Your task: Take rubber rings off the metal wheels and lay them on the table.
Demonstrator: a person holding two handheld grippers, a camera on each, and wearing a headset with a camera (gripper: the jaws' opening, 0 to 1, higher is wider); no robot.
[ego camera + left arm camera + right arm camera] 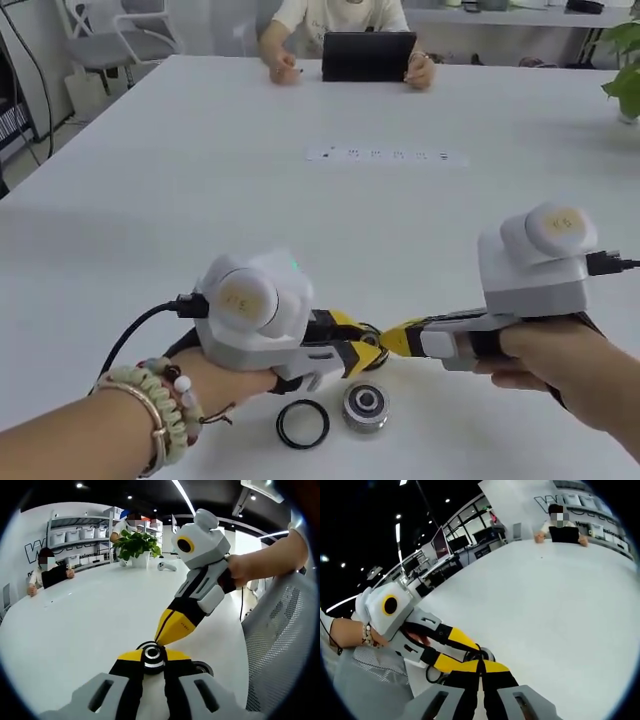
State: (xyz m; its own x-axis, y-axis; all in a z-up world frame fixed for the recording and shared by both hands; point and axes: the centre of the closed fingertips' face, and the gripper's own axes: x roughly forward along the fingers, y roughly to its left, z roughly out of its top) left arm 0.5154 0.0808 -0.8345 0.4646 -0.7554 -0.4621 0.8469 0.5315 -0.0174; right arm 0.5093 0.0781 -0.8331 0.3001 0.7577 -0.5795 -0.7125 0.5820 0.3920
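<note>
Over the white table [330,220] my left gripper [366,347] is shut on a small metal wheel [153,660] with a black rubber ring [145,645] around it. My right gripper [386,342] comes in from the right, and its shut yellow tips [163,636] pinch the top edge of that ring. In the right gripper view my right gripper [480,664] meets the held wheel [485,654] at the left gripper [465,647]. A loose black rubber ring [302,423] lies flat on the table below the grippers. A bare metal wheel [366,407] stands beside it.
A person sits at the table's far end behind a black laptop [368,55]. A white power strip [385,155] lies mid-table. A plant [625,75] stands at the far right and a grey chair [130,35] at the back left. A mesh chair back [280,630] is close by.
</note>
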